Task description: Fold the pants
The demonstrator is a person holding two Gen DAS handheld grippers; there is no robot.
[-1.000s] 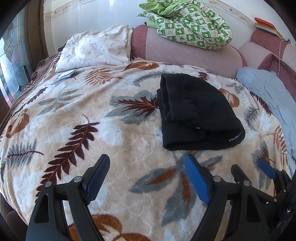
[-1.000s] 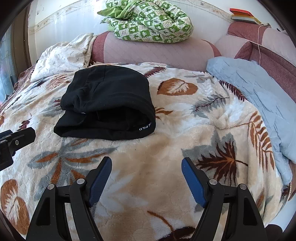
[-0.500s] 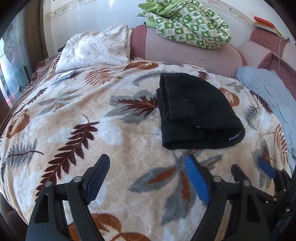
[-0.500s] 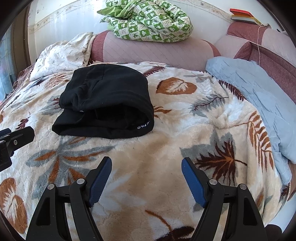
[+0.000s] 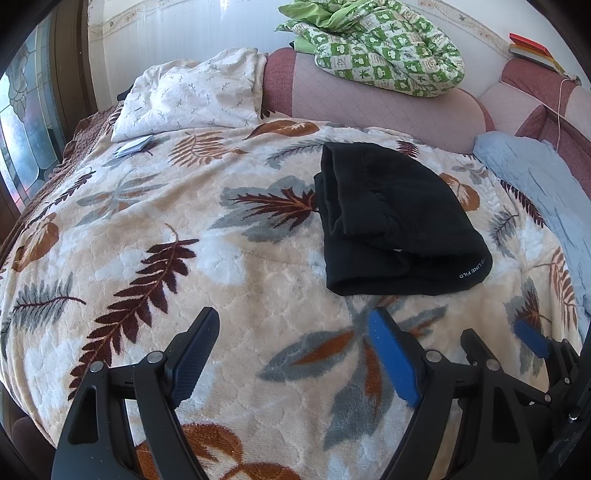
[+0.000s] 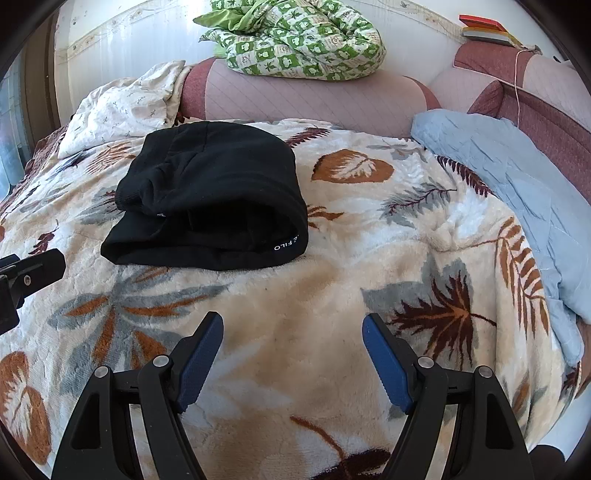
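Surface: cream plush bed blanket with brown, rust and grey leaf print (image 5: 229, 266) (image 6: 332, 258), spread over the whole bed.
Background: pink and maroon padded headboard (image 5: 369, 103) (image 6: 303, 99) along the far edge, pale wall above it.
Count, bedding at far left: one white pillow with small sprig print (image 5: 192, 96) (image 6: 122, 107); one small flat packet (image 5: 133, 146) lying just in front of it on the blanket.
Count, on headboard: one crumpled green and white checked quilt (image 5: 384, 51) (image 6: 299, 48).
Count, far right: one pale blue quilted cover (image 5: 543, 184) (image 6: 517, 192) along the bed's right side; one short stack of books (image 5: 532, 50) (image 6: 484, 27) on the ledge, the number of books unclear.
Count, task item: one pair of black knit pants (image 5: 395, 221) (image 6: 210, 199), folded into a compact bundle with small white lettering at its near right corner.
Pants position: flat on the blanket, mid-bed, nearer the headboard than either tool.
Left gripper (image 5: 295, 354): two blue-padded fingers spread wide, nothing between them; pants lie ahead and to the right, apart from the fingertips.
Right gripper (image 6: 293, 354): two blue-padded fingers spread wide, nothing between them; pants lie ahead and to the left, apart from the fingertips.
Contact: neither tool touches the pants.
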